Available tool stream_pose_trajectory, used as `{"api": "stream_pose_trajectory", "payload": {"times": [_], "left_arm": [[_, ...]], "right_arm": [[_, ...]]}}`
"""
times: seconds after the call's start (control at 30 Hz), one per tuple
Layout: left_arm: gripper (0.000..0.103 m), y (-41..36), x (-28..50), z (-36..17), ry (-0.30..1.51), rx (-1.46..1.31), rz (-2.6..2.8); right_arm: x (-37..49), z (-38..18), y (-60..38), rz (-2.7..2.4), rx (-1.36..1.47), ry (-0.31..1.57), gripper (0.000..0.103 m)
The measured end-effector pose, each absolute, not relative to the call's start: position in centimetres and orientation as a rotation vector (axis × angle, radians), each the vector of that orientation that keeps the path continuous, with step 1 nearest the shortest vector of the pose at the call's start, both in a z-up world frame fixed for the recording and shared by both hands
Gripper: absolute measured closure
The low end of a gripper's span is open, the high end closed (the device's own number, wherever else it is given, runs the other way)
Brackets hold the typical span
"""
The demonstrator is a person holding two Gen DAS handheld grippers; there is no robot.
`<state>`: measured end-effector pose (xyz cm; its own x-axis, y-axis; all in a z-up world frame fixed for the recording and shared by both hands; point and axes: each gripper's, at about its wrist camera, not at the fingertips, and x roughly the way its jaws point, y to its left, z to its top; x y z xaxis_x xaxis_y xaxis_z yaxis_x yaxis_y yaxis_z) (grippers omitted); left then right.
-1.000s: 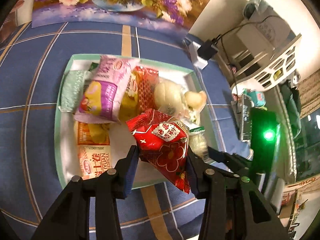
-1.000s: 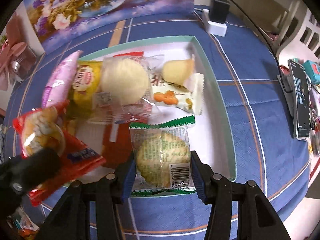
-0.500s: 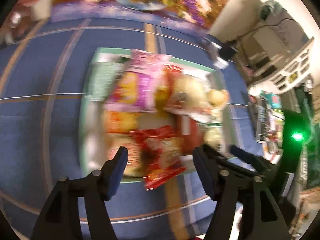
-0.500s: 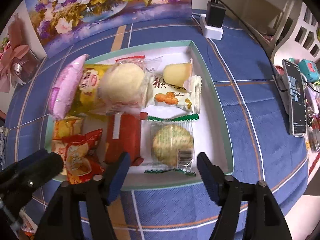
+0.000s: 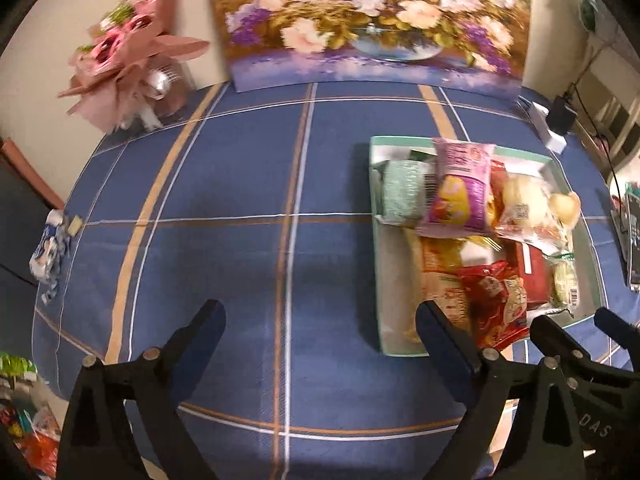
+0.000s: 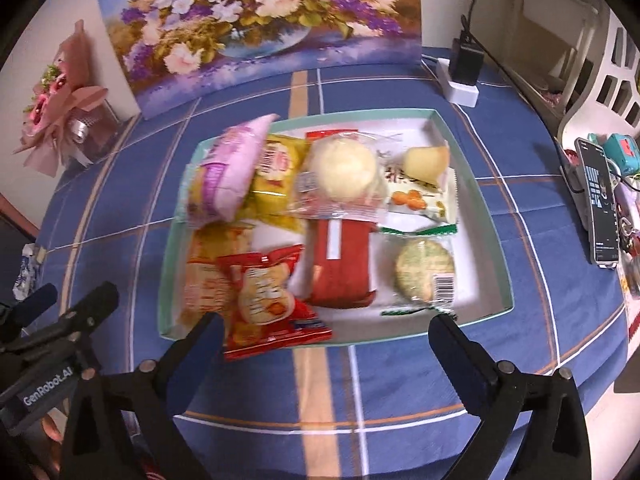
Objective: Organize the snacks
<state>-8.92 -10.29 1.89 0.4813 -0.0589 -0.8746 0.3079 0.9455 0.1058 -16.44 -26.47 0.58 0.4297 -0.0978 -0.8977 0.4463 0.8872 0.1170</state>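
A mint-green tray (image 6: 486, 216) on the blue plaid tablecloth holds many snack packs. A red snack bag (image 6: 268, 296) lies at its near left, hanging over the rim; it also shows in the left wrist view (image 5: 494, 300). A green-edged round cracker pack (image 6: 424, 270) lies at the near right. A pink bag (image 6: 230, 172) and a round bun (image 6: 340, 168) lie further back. My right gripper (image 6: 326, 334) is open and empty, just in front of the tray. My left gripper (image 5: 320, 322) is open and empty over bare cloth, left of the tray (image 5: 378, 280).
A flower painting (image 6: 256, 20) leans on the back wall. A pink bouquet (image 5: 128, 60) stands at the back left. A white charger block (image 6: 464, 80) sits behind the tray. A phone (image 6: 602, 208) stands at the right edge. A small blue-white wrapper (image 5: 50, 248) lies far left.
My left gripper opened, dropped the red bag at the tray's near left, then swung left. My right gripper opened, released the cracker pack in the tray, and pulled back.
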Motion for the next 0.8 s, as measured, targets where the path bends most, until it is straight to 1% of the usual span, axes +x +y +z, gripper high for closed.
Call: {"api": "stream_pose_trajectory", "payload": {"times": [0.37, 0.63, 0.8], "left_arm": [[0.007, -6.3, -8.5, 1.9, 1.082, 0.199, -0.094], [0.007, -6.2, -7.6, -0.3, 1.171, 0.228, -0.078], [0.007, -6.4, -7.2, -0.8, 1.186, 0.241, -0.080]], "right_arm": [[-16.6, 0.3, -24.3, -0.370, 0.352, 1.076, 0.000], [-16.6, -0.1, -24.4, -0.392, 0.352, 1.054, 0.000], [-16.5, -0.2, -24.3, -0.391, 0.344, 1.045, 0.000]]}}
